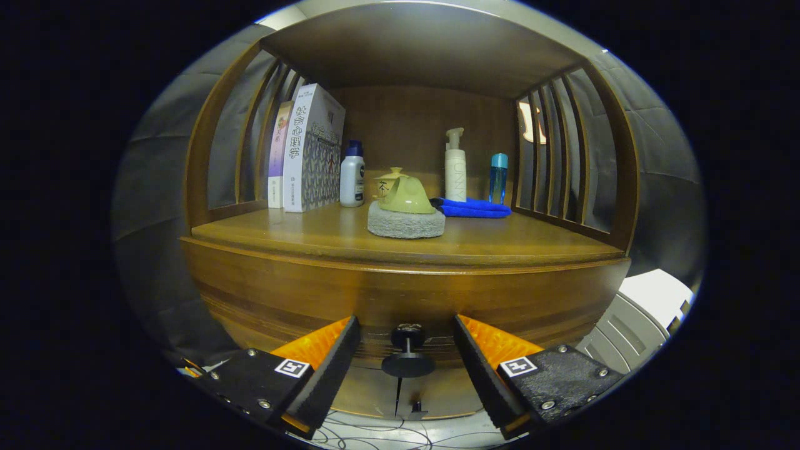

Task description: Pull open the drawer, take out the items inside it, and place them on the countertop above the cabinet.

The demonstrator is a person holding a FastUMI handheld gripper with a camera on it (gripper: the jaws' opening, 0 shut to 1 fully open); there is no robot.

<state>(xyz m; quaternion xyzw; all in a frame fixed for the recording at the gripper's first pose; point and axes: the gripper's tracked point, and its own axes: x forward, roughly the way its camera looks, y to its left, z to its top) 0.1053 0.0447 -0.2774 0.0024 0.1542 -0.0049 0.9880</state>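
The gripper (pixel 406 356) is hanging with its fingers spread wide, pressing on nothing. The dark knob (pixel 407 351) of the drawer (pixel 400 300) is sitting between the fingers, apart from both. The drawer front is lying flush with the wooden cabinet (pixel 206 150), just ahead. On the countertop (pixel 500 240) beyond are standing books (pixel 306 150), bottles (pixel 352 175), a sponge (pixel 405 222) and a blue cloth (pixel 472 208).
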